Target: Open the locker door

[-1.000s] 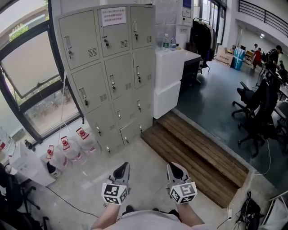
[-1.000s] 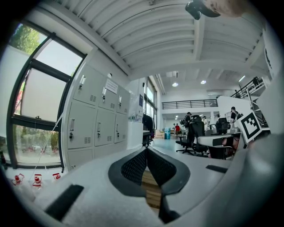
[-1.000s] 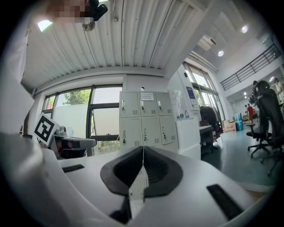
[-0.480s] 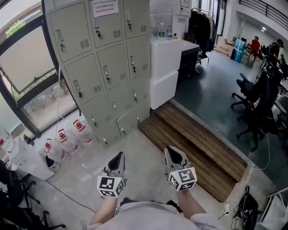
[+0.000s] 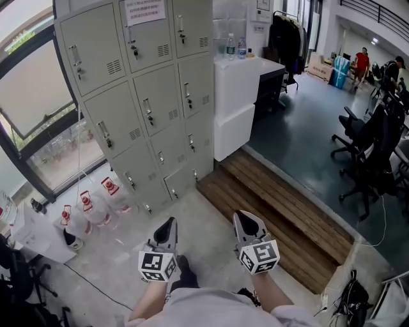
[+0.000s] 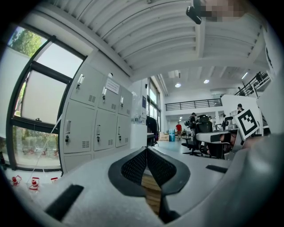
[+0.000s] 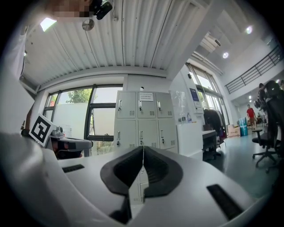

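A grey bank of lockers (image 5: pixel 137 96) stands ahead and to the left, three columns wide, all doors closed, each with a handle and vent slots; it also shows in the left gripper view (image 6: pixel 95 128) and the right gripper view (image 7: pixel 144 126). A white paper notice (image 5: pixel 143 11) is stuck on the top middle door. My left gripper (image 5: pixel 169 225) and right gripper (image 5: pixel 245 221) are held low in front of the person, well short of the lockers. Both are shut with nothing between the jaws, as seen at the left gripper (image 6: pixel 146 150) and right gripper (image 7: pixel 142 150).
A white cabinet (image 5: pixel 239 102) with two bottles on top adjoins the lockers' right side. A wooden step (image 5: pixel 275 211) runs diagonally on the right. Water jugs (image 5: pixel 89 207) sit on the floor by the window. Office chairs (image 5: pixel 374 153) and people stand far right.
The view has moved closer to the lockers, which now sit larger and further left. Both grippers keep their place low in the frame, still shut.
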Action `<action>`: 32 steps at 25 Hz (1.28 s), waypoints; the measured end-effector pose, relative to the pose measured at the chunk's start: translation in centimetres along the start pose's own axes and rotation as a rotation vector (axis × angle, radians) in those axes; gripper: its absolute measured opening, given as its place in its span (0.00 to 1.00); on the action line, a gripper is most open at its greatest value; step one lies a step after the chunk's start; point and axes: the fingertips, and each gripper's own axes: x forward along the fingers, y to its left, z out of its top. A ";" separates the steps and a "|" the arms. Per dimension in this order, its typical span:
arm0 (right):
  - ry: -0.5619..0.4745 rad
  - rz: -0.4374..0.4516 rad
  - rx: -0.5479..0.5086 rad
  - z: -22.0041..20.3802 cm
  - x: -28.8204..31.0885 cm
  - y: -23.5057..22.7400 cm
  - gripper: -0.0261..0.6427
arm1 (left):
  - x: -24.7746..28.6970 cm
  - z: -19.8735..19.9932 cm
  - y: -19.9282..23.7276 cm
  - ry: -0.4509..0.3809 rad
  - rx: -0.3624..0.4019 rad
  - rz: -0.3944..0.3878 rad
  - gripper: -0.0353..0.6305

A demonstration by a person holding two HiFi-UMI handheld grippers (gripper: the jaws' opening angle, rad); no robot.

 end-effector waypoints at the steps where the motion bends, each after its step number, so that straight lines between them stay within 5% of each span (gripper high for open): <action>1: 0.000 -0.002 -0.001 -0.2 1.2 -0.4 0.06 | 1.1 -0.2 0.8 0.000 -0.001 -0.002 0.07; 19: -0.011 -0.033 0.011 -0.9 38.7 -4.1 0.06 | 29.0 2.8 27.0 -0.013 0.029 -0.074 0.07; 32: 0.024 0.065 -0.008 -0.2 50.5 -10.5 0.06 | 39.9 3.5 30.9 -0.009 -0.026 0.016 0.07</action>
